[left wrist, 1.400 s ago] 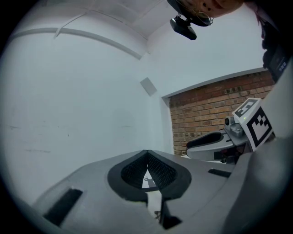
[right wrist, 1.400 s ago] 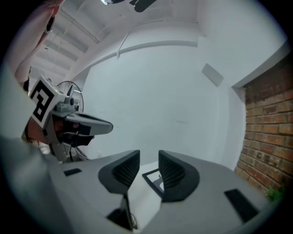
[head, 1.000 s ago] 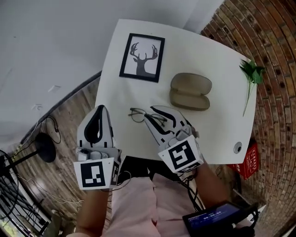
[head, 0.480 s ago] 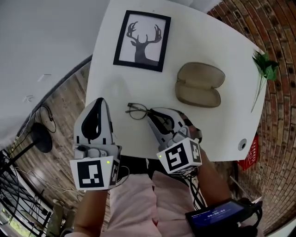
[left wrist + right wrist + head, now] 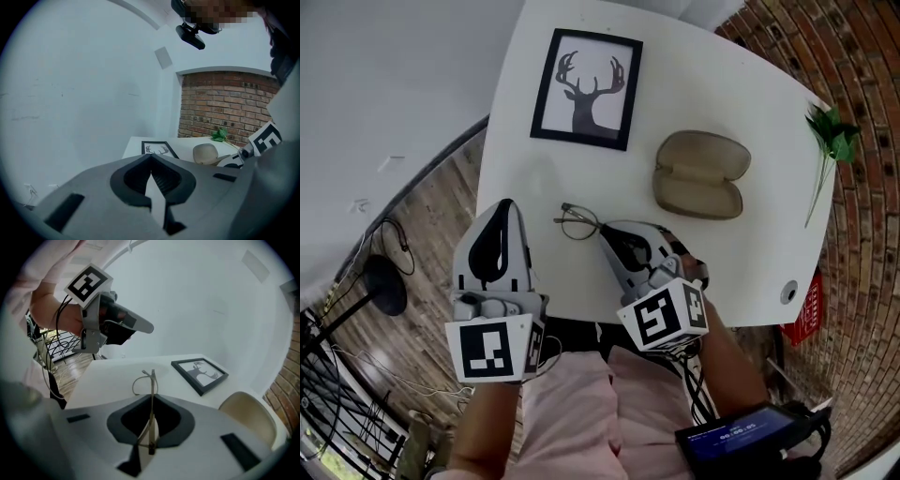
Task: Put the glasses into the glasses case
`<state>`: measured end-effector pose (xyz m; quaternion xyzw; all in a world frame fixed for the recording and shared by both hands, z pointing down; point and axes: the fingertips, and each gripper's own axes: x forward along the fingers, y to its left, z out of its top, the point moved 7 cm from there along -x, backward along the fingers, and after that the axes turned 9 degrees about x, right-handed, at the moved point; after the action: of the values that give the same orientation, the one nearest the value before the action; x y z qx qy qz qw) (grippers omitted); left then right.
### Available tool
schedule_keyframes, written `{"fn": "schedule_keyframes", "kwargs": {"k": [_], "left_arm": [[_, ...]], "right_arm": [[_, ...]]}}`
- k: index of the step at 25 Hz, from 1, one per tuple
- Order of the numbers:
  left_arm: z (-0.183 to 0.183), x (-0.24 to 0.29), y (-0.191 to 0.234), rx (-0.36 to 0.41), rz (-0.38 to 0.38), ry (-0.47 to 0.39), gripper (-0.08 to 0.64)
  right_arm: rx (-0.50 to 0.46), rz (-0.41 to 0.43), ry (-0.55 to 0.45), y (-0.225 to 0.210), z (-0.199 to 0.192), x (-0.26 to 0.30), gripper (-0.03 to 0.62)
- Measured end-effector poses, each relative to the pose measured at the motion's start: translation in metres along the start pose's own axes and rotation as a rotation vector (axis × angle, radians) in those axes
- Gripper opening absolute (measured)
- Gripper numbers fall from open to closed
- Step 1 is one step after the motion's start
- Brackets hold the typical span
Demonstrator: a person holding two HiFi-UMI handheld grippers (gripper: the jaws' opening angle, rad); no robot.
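Thin wire-rimmed glasses (image 5: 578,222) lie on the white table (image 5: 544,272), lenses to the left. My right gripper (image 5: 612,234) is shut on their folded temples after just closing; in the right gripper view a temple (image 5: 152,401) runs straight between the jaws and a lens (image 5: 142,383) pokes out ahead. The tan glasses case (image 5: 700,175) lies open to the upper right, apart from the glasses, and also appears as the glasses case (image 5: 246,411) here. My left gripper (image 5: 494,246) hovers shut over the table's near left edge, holding nothing.
A framed deer picture (image 5: 586,89) lies at the table's far left. A green sprig (image 5: 830,131) rests at the right edge, and a round hole (image 5: 787,292) is in the near right corner. Cables cover the wooden floor (image 5: 422,253) to the left.
My right gripper sank onto the glasses and its jaws closed on the temples. My left gripper came down a little. The glasses and case stayed put.
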<state>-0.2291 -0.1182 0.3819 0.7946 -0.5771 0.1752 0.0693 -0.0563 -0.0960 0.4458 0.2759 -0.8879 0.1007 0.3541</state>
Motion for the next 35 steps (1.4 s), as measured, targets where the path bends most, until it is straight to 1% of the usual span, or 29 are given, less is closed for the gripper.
{"fn": "schedule_keyframes", "kwargs": {"k": [4,7,13,18,23,27,35], "left_arm": [[0.017,0.0,0.0,0.013,-0.008,-0.04,0.006],[0.035,0.001,-0.002,0.029,-0.025,-0.083,0.005],[0.084,-0.002,-0.008,0.065,-0.053,-0.2,0.005],[0.11,-0.004,-0.022,0.092,-0.057,-0.251,0.005],[0.115,0.002,-0.044,0.098,-0.027,-0.244,0.006],[0.113,0.008,-0.069,0.091,-0.004,-0.216,0.005],[0.116,0.031,-0.118,0.077,0.02,-0.19,0.005]], "right_arm": [[0.013,-0.023,-0.044,-0.011,0.023,-0.015,0.02],[0.003,-0.069,-0.075,-0.024,0.042,-0.032,0.019],[-0.035,-0.162,-0.12,-0.055,0.075,-0.072,0.018],[-0.062,-0.201,-0.157,-0.08,0.087,-0.102,0.018],[-0.097,-0.196,-0.167,-0.106,0.074,-0.119,0.018],[-0.108,-0.163,-0.153,-0.124,0.051,-0.128,0.02],[-0.115,-0.102,-0.128,-0.16,0.013,-0.145,0.019]]}}
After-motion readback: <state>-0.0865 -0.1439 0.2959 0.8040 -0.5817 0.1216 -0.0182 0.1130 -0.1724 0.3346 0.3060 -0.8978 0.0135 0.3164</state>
